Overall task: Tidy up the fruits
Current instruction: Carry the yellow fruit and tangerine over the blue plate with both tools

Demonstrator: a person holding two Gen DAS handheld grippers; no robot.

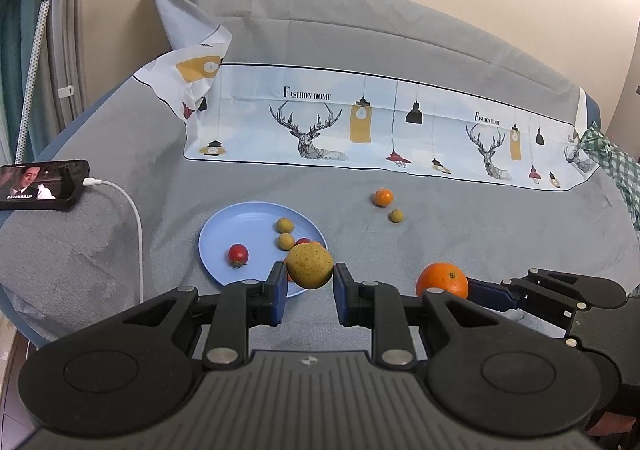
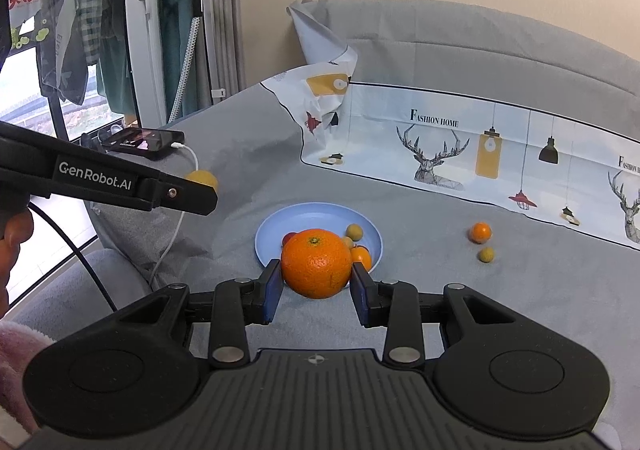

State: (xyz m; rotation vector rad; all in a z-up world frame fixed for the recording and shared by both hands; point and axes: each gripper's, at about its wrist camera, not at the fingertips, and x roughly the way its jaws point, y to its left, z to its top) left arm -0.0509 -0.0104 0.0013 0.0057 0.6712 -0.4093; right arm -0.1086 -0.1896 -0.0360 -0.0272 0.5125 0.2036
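Between the blue pads of the left gripper (image 1: 310,282), in the left wrist view, we saw a yellow-green speckled fruit (image 1: 309,265) clamped on both sides and held above the near rim of the blue plate (image 1: 224,234). On that plate, ahead of the fingers, lay a cherry tomato (image 1: 238,253) to the left and two small green fruits (image 1: 285,233) further ahead, with bits of red and orange fruit mostly hidden behind the held one. Well ahead and to the right of the fingertips, off the plate, a small orange (image 1: 383,197) and a small green fruit (image 1: 396,216) sat just beside each other on the grey cover (image 1: 500,218). Off to the right we noted the right gripper (image 1: 472,292) reaching in, closed on a large orange (image 1: 442,281). Far left lay a phone (image 1: 42,184) with a white cable.

Between the right gripper's (image 2: 316,284) pads, in the right wrist view, we saw the large orange (image 2: 316,263) clamped, stem end up, in front of the blue plate (image 2: 312,216). Ahead on the plate a small green fruit (image 2: 354,231) showed, and an orange fruit (image 2: 361,256) just right of the held one. Ahead and right, on the grey cover (image 2: 520,290), sat the small orange (image 2: 480,232) and the small green fruit (image 2: 485,255). To the left, the left gripper (image 2: 204,190) crossed the view side-on, yellow fruit (image 2: 205,179) showing at its tip. Further ahead we saw a printed deer cloth (image 2: 460,146).
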